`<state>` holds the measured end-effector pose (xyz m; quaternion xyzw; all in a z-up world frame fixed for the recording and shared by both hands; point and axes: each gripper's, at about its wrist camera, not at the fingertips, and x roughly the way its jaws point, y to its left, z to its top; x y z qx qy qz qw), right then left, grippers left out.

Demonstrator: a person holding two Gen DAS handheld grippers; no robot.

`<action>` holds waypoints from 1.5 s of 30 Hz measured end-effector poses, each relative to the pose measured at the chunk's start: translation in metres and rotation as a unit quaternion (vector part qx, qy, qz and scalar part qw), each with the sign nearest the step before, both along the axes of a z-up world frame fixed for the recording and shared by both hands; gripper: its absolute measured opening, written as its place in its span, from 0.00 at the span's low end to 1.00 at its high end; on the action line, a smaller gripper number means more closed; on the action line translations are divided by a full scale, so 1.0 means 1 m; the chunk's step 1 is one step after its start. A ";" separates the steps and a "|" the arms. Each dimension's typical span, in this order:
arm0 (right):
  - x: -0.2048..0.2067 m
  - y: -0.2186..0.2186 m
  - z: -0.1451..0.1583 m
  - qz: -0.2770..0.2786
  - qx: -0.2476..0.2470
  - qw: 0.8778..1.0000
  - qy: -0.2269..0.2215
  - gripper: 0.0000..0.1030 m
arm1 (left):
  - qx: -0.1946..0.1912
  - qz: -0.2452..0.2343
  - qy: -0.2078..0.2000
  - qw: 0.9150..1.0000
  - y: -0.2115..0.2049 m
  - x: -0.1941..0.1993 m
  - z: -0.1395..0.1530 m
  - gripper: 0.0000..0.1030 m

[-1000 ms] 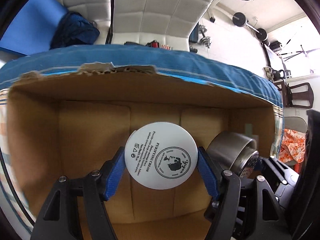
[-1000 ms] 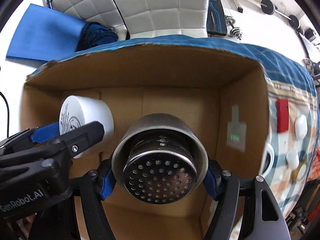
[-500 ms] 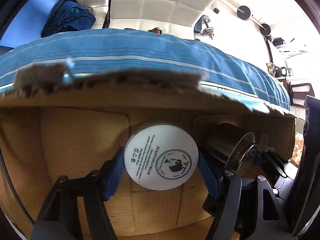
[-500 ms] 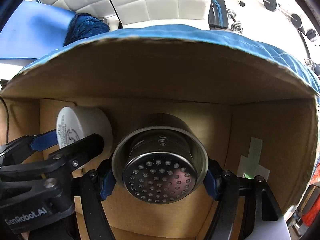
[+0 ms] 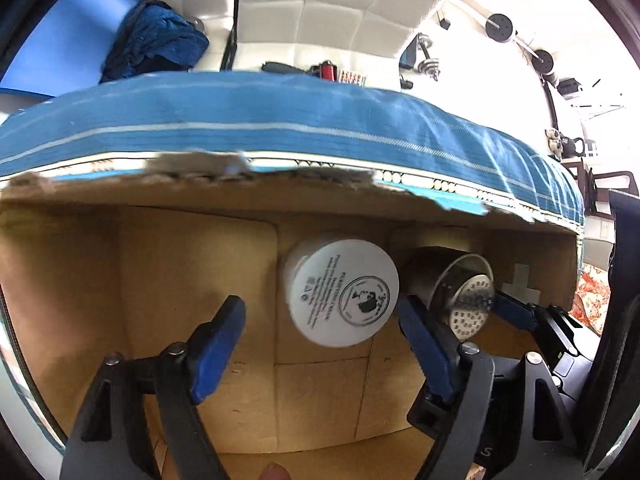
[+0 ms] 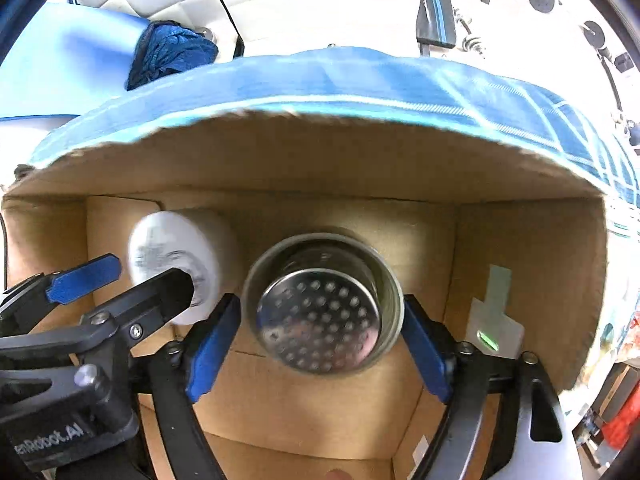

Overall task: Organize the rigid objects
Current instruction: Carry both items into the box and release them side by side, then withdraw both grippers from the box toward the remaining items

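One cardboard box point(image 5: 140, 280) is seen. Inside it, at the far wall, one white cream jar point(image 5: 342, 292) and one steel strainer cup point(image 6: 322, 304) are set side by side. Left gripper point(image 5: 320, 332) fingers are spread, gripping nothing. Right gripper point(image 6: 320, 336) fingers are parted, clear of the cup.

Left tool point(image 5: 320, 320) — black arms, blue pads, silver screws; right tool point(image 6: 320, 336) alike.
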<state>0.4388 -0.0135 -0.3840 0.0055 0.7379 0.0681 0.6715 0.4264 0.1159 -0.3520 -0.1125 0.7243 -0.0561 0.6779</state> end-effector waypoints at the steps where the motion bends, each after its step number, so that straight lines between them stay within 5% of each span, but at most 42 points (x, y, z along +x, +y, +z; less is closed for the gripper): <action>1: -0.002 0.000 0.005 0.002 -0.002 1.000 -0.004 0.86 | 0.003 0.000 -0.003 1.000 0.001 -0.002 0.005 0.78; 4: -0.011 0.001 0.017 0.005 -0.006 1.000 -0.010 0.88 | 0.019 -0.002 -0.021 1.000 0.005 -0.011 0.021 0.83; 7: -0.026 -0.004 0.030 -0.001 -0.008 1.000 -0.019 1.00 | 0.031 -0.004 -0.039 0.999 0.010 -0.025 0.036 0.90; 11: -0.048 -0.003 0.041 -0.001 -0.010 1.000 -0.027 1.00 | 0.048 0.000 -0.054 0.997 0.013 -0.047 0.048 1.00; 22: -0.101 0.005 0.075 -0.005 -0.003 0.998 -0.058 1.00 | 0.098 0.009 -0.091 0.991 0.014 -0.094 0.081 1.00; 45: -0.222 -0.015 0.192 0.003 0.035 0.990 -0.136 1.00 | 0.086 -0.001 -0.162 0.983 -0.004 -0.205 0.181 1.00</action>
